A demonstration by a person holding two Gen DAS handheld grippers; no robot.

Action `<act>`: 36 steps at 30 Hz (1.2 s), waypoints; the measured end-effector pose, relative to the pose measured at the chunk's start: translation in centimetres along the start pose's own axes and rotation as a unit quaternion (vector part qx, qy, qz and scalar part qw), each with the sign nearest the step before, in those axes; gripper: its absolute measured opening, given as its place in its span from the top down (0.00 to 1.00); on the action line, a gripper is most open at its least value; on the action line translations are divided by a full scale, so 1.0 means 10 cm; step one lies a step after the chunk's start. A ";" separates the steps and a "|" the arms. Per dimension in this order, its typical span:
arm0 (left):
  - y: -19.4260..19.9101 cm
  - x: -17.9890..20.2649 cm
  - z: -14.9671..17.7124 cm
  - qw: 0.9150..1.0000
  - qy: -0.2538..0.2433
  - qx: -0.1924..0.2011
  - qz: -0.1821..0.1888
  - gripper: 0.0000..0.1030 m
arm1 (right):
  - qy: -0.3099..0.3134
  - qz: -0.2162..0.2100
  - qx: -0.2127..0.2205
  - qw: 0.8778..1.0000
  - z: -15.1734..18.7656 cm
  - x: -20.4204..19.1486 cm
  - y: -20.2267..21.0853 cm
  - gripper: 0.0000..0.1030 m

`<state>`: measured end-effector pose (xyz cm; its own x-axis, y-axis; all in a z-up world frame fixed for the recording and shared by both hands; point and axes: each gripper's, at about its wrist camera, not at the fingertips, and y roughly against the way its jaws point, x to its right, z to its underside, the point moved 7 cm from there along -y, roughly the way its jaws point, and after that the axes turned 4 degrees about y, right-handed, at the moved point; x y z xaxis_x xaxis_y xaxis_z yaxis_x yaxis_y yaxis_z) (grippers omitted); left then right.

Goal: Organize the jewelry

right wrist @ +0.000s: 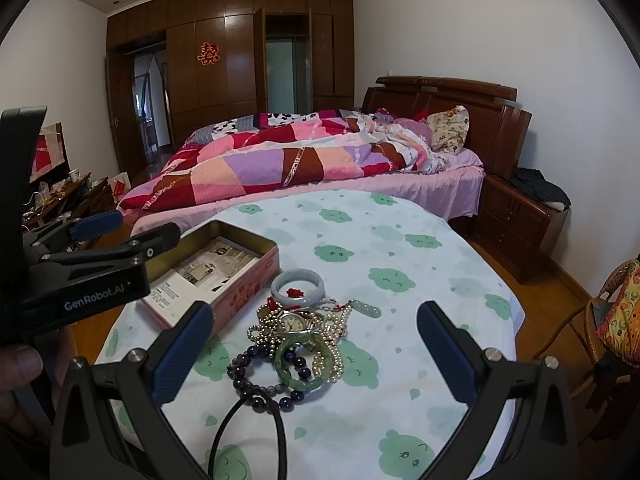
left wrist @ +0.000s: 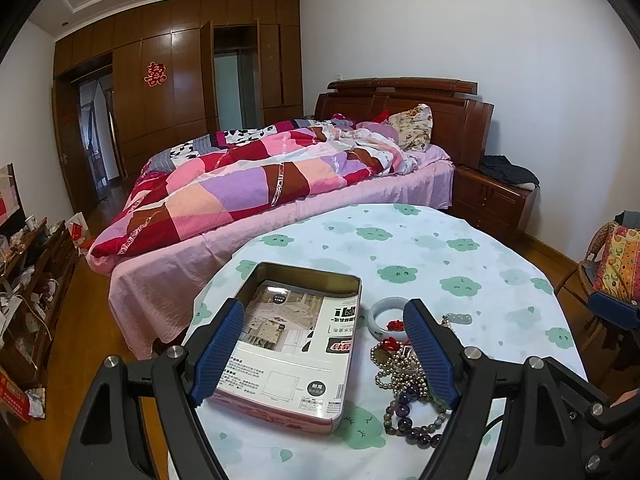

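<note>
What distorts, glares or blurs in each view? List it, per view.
Left wrist view: fisheye bends the wall and ceiling lines, black vignette fills the corners, daylight is soft and even, and the tin box is sharp, its inner wall faintly shiny. Right wrist view: same curvature and dark corners, glare on the glossy wardrobe, jewelry pile in focus, and the hand at the left edge is blurred.

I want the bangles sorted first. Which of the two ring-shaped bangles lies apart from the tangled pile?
The pale white-blue bangle, beside the tin, with a red flower inside it. The green bangle lies on the tangle of beads and chains.
</note>
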<state>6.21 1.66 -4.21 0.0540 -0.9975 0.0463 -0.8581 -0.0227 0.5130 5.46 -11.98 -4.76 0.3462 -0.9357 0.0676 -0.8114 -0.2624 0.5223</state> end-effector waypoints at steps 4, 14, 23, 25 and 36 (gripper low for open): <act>0.00 0.00 0.00 1.000 -0.001 0.000 0.000 0.20 | -0.001 0.000 0.000 1.000 0.00 0.00 0.00 0.00; -0.01 -0.03 -0.01 1.000 -0.002 0.000 0.000 0.20 | 0.000 0.000 0.000 1.000 0.01 0.00 0.00 0.00; 0.00 -0.01 0.00 1.000 -0.002 -0.001 -0.001 0.20 | 0.000 -0.001 -0.001 1.000 0.01 -0.02 0.00 0.00; -0.01 -0.02 0.00 1.000 -0.002 -0.001 -0.001 0.20 | 0.000 -0.001 -0.001 1.000 0.01 -0.02 0.00 0.00; -0.01 -0.01 0.00 1.000 -0.003 -0.002 -0.001 0.20 | 0.000 0.000 -0.001 1.000 0.02 -0.03 -0.01 0.00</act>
<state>6.30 1.79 -4.26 0.0540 -0.9977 0.0405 -0.8559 -0.0253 0.5165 5.35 -11.68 -5.00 0.3464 -0.9357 0.0665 -0.8101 -0.2627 0.5242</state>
